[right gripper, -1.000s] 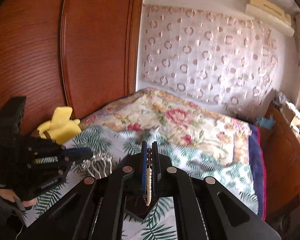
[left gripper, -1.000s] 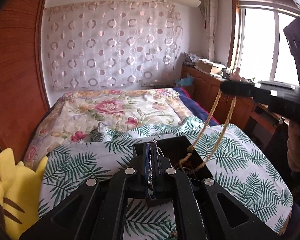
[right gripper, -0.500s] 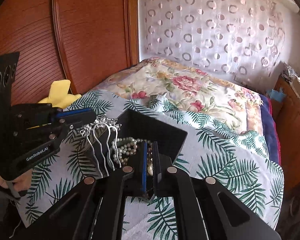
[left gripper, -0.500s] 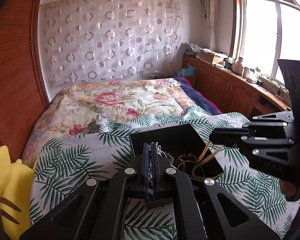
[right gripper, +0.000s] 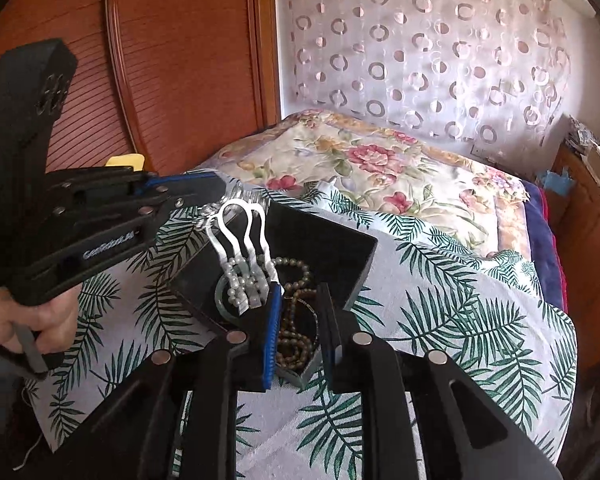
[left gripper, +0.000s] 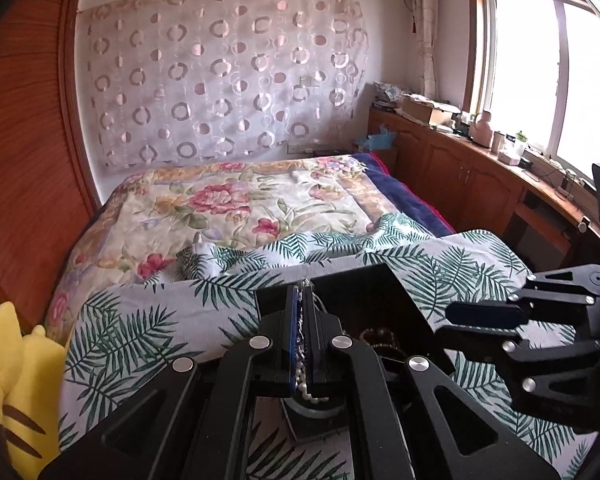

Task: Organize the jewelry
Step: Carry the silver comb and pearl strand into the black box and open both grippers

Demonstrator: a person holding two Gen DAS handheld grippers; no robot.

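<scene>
A black open jewelry box (right gripper: 332, 240) sits on the palm-leaf cloth; it also shows in the left wrist view (left gripper: 384, 300). My left gripper (left gripper: 301, 300) is shut on a silver hair comb (right gripper: 240, 236) and holds it over the box, prongs down among white pearls (right gripper: 242, 280). My right gripper (right gripper: 300, 300) is open and empty above the box, over a brown bead necklace (right gripper: 296, 320) lying inside. In the left wrist view the right gripper (left gripper: 480, 322) is at the right.
The palm-leaf cloth (right gripper: 460, 320) covers the near end of a bed with a floral quilt (left gripper: 228, 208). A yellow plush toy (left gripper: 16, 380) lies at the left by the wooden headboard (right gripper: 160, 60). A wooden cabinet (left gripper: 480, 168) runs under the window.
My right gripper lowered the brown bead necklace into the box and opened, letting it go. My left gripper came down over the box with the comb still held.
</scene>
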